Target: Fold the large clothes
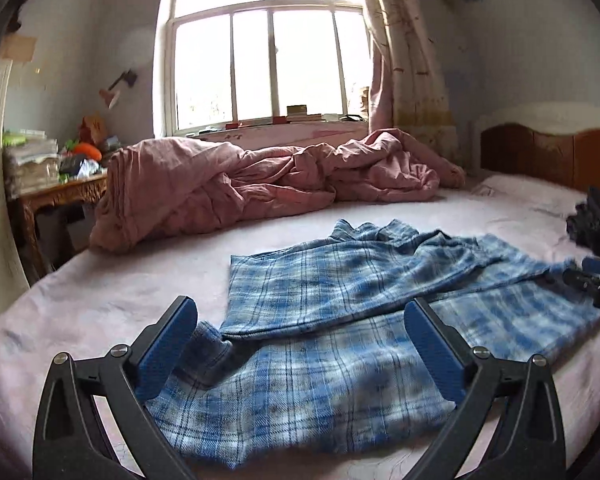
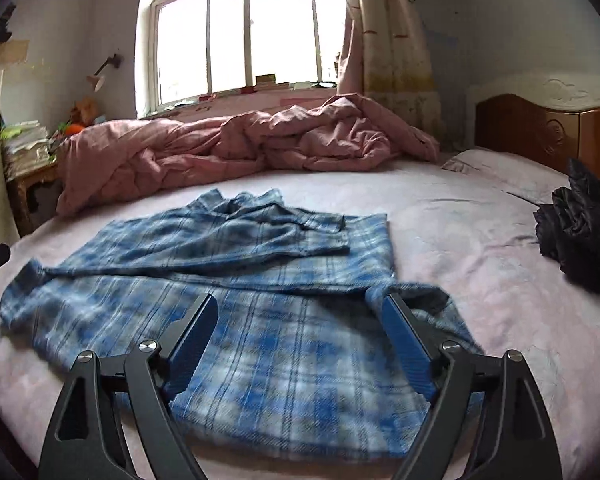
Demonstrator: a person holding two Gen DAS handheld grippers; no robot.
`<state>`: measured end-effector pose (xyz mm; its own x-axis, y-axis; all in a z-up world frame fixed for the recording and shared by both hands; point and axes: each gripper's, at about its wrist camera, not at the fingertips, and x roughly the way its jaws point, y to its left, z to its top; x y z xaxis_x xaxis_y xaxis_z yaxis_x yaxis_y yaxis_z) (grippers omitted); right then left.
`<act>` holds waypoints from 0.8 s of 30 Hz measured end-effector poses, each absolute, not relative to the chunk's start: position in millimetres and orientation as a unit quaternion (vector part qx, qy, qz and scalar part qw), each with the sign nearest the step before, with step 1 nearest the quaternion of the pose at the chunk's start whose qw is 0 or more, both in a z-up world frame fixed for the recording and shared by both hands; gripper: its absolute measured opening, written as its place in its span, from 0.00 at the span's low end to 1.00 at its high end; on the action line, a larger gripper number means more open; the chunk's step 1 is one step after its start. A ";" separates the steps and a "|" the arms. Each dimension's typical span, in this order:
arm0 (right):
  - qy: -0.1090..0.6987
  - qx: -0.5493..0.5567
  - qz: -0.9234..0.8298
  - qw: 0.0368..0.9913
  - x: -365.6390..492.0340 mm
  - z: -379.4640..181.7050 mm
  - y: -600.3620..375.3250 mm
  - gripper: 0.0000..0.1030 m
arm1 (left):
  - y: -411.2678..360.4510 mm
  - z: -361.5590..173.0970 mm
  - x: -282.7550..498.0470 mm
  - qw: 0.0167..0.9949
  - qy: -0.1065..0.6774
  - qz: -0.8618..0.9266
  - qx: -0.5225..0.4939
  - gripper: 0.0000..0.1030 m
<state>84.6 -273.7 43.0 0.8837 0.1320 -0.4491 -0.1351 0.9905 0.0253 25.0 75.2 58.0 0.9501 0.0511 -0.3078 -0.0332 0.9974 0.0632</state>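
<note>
Blue plaid shirt (image 1: 340, 300) lies flat below both released hand-held grippers (image 1: 300, 312) (image 2: 300, 308).

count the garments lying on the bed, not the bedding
2: a blue plaid shirt spread on the sheet in front of both grippers, and a black bundled garment near the headboard. The pink quilt might hide more.

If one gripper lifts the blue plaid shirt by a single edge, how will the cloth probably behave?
The blue plaid shirt will probably hang limp and sag, since it already lies in soft folds and wrinkles on the bed sheet. Its folded sleeves may fall open, as nothing pins them. It looks like thin woven fabric, so likely light, and probably not slippery for the ribbed pads.
</note>
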 end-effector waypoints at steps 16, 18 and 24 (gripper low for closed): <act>0.305 -0.184 0.205 0.912 57.5 1.2 -205.3 0.84 | 32.6 8.0 26.6 0.961 0.247 -0.021 0.121 1.00; 0.305 -0.195 0.193 0.912 58.8 -2.0 -202.6 0.84 | 27.2 2.8 26.6 0.957 0.260 -0.035 0.128 1.00; 0.319 -0.163 0.129 0.925 75.6 -1.2 -216.7 0.85 | 16.4 -9.8 36.2 0.943 0.286 -0.026 0.168 1.00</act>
<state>75.6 -216.7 -1.2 0.7627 0.1348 -0.6325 -0.3433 0.9132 -0.2194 36.2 16.4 -9.8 0.8350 0.0471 -0.5482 0.1455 0.9420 0.3025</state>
